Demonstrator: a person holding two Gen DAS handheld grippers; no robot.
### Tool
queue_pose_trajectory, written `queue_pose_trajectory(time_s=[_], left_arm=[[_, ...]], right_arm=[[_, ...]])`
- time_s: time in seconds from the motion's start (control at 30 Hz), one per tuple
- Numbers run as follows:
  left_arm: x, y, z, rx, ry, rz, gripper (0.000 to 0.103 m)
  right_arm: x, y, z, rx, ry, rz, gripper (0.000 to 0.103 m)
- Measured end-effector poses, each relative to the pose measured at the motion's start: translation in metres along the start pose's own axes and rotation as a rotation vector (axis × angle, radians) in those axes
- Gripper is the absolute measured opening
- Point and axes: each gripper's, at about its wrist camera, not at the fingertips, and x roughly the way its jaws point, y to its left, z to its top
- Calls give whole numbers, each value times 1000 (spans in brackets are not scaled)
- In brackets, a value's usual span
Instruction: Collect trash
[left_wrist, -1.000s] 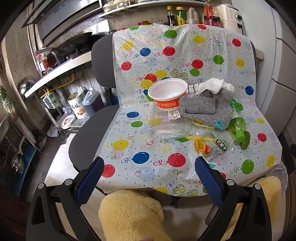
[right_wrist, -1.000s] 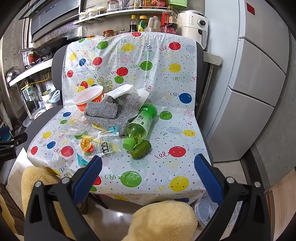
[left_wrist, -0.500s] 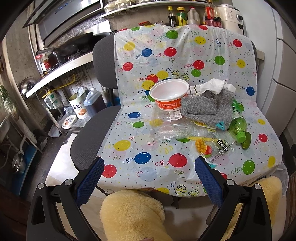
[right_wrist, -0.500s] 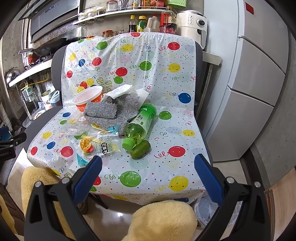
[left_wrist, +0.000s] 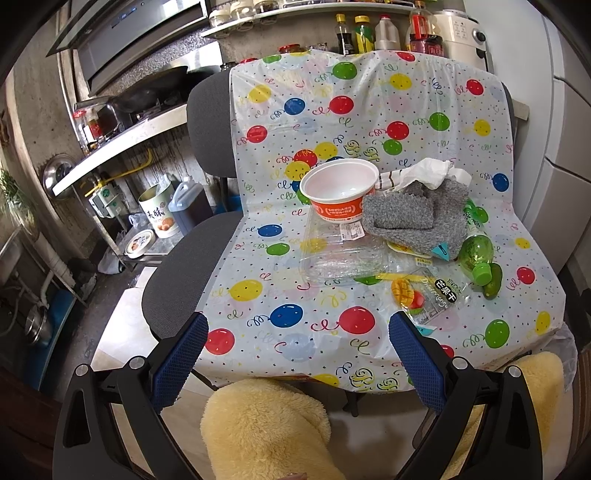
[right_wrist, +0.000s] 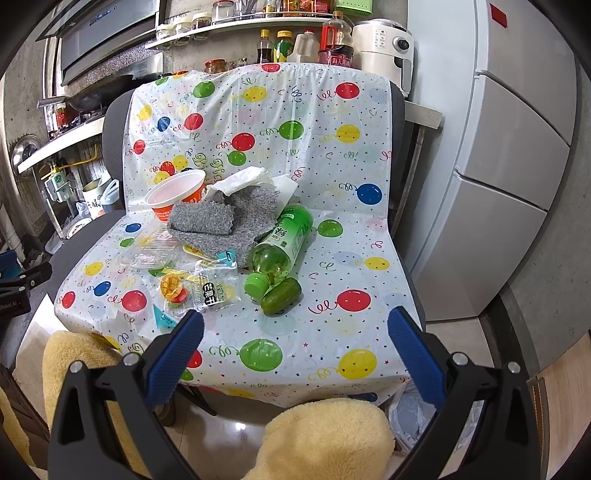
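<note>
Trash lies on a balloon-print cover over a chair seat. An orange-and-white bowl stands at the back. In front of it lie a clear plastic box, a grey cloth over white tissue, a green bottle, a small green fruit and a mango snack packet. My left gripper and right gripper hang open before the seat's front edge, holding nothing.
A second dark chair stands left of the covered one. A kitchen counter with a stove runs along the left, tins and jugs under it. A fridge is at the right. A plastic bag sits on the floor below the seat. Yellow fleece sleeves show below.
Both grippers have drifted very slightly; the view is almost the same. Nothing on the seat has moved, and both grippers stay open.
</note>
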Motion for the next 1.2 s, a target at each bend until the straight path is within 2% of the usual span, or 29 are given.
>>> queue_pose_trajectory(time_s=[1.2], left_arm=[[3, 3, -2, -8, 9, 5, 97]], right_arm=[[4, -2, -4, 3, 7, -1, 97]])
